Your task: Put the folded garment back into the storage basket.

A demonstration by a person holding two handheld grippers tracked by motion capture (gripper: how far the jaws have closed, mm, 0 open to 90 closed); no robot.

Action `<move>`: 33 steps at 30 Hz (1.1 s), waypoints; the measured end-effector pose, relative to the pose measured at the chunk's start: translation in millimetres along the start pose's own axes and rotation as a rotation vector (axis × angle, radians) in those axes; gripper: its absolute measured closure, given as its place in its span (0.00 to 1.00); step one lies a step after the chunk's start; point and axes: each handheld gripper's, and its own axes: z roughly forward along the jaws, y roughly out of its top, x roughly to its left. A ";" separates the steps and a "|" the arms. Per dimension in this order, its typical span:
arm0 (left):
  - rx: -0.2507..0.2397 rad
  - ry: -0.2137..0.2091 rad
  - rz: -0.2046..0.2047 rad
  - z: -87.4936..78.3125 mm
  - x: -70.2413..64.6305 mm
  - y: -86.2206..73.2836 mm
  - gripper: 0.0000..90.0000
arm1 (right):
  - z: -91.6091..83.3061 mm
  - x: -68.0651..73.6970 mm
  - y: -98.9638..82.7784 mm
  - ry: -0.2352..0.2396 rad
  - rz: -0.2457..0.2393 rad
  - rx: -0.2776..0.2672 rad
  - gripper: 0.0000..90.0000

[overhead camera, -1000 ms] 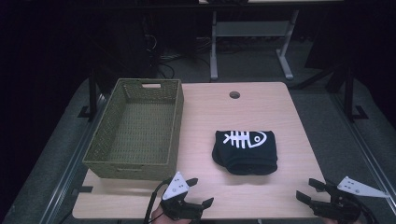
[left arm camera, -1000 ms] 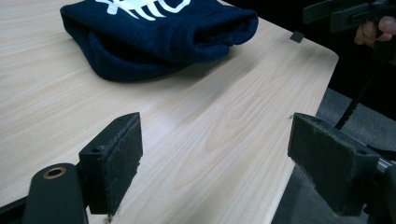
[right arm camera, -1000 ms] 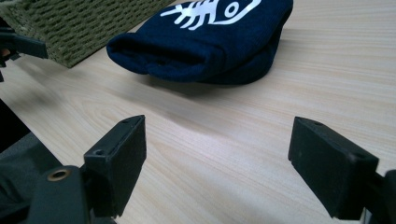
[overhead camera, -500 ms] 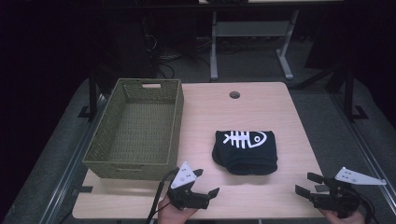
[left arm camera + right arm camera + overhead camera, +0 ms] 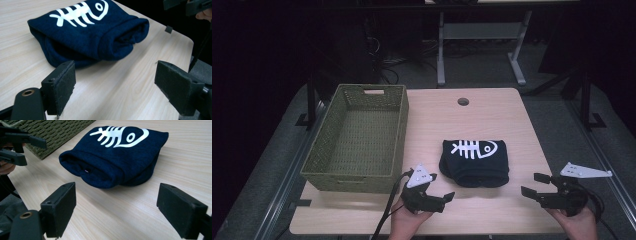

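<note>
A folded navy garment point(image 5: 474, 162) with a white fish-skeleton print lies on the wooden table point(image 5: 482, 115), right of centre. My left gripper point(image 5: 441, 187) hovers open at the garment's near left corner, its jaws turned toward the cloth. In the left gripper view the garment point(image 5: 92, 32) sits just beyond the open left gripper point(image 5: 115, 75). My right gripper point(image 5: 534, 184) stands open by the table's near right edge, a short way from the garment. The right gripper view looks past the open right gripper point(image 5: 116, 197) at the garment's rolled edge point(image 5: 117, 155).
An empty olive woven basket point(image 5: 402, 135) stands at the left of the table, its corner point(image 5: 57, 130) also in the right gripper view. A round cable hole point(image 5: 463, 102) lies at the table's back. Beyond the table are dark floor and a desk frame point(image 5: 482, 35).
Both grippers have come forward from the table's near edge toward the garment. The left one has also turned its jaws toward the cloth. The garment has not moved.
</note>
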 end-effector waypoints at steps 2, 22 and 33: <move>0.000 0.002 -0.001 2.2 0.5 1.7 0.19 | 1.6 0.0 1.6 0.001 0.000 0.005 0.17; 0.000 0.037 -0.063 36.0 19.2 24.3 0.19 | 26.5 -15.3 32.0 0.009 -0.005 0.065 0.18; 0.015 0.113 -0.102 59.7 31.7 37.4 0.19 | 50.5 -30.0 50.3 -0.010 0.022 0.114 0.18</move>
